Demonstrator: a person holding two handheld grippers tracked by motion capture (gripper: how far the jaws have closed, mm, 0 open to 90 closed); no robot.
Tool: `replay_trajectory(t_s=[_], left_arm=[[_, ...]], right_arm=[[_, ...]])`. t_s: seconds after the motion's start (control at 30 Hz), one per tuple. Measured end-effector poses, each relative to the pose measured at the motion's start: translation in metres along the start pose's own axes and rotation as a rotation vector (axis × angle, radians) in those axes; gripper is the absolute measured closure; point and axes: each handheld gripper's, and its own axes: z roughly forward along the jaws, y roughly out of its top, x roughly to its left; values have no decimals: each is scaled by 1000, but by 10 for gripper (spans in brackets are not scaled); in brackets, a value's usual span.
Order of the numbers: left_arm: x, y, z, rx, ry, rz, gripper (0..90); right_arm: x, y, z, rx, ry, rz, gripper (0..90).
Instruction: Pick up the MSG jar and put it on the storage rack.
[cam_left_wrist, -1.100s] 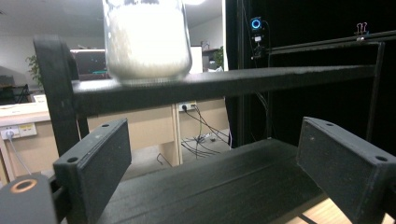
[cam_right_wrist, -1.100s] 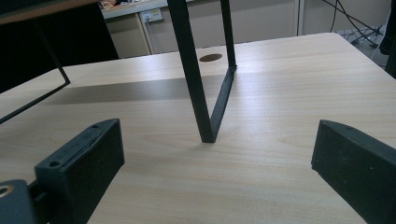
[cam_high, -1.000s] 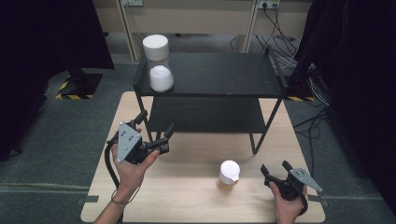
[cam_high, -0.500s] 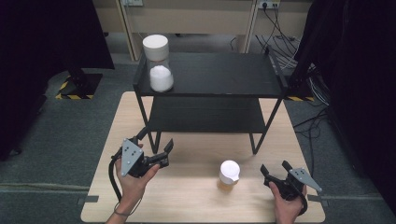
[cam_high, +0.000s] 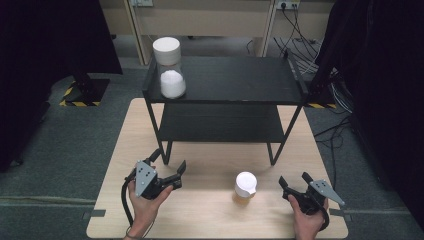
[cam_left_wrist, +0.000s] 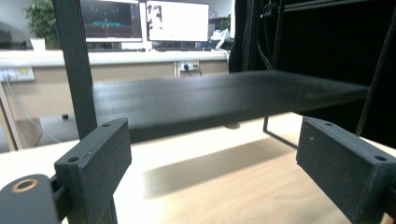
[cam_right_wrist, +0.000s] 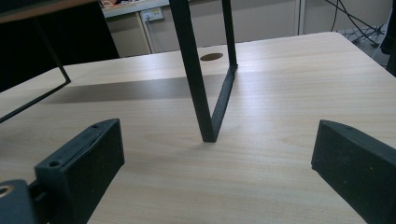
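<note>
Left tongs (cam_high: 169, 167) wide, holding nothing, low over the bench (cam_high: 210, 222) near-left, by the rack (cam_high: 225, 80) leg. Cup (cam_high: 245, 187) with white lid stands on the bench, near, right of centre. Right tongs (cam_high: 294, 181) wide, holding nothing, just right of the cup, apart from it.

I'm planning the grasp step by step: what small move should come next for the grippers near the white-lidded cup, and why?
Probably swing the right gripper left toward the small white-lidded cup of amber liquid. Its jaws stand open and empty, it is beside the cup but apart from it, and its own view faces the black metal shelf leg instead. The left gripper, also open, sits farther off.
</note>
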Motion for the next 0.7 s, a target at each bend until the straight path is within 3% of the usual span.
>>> replay_trajectory(t_s=[0.33, 0.53, 0.7], left_arm=[[-2, -29, 0, 62, 22, -19, 97], [3, -40, 1, 106, 12, -26, 98], [7, -49, 2, 114, 5, -40, 100]], right_arm=[[0, 0, 0, 0, 0, -1, 27], [0, 0, 0, 0, 0, -2, 27], [0, 0, 0, 0, 1, -2, 27]])
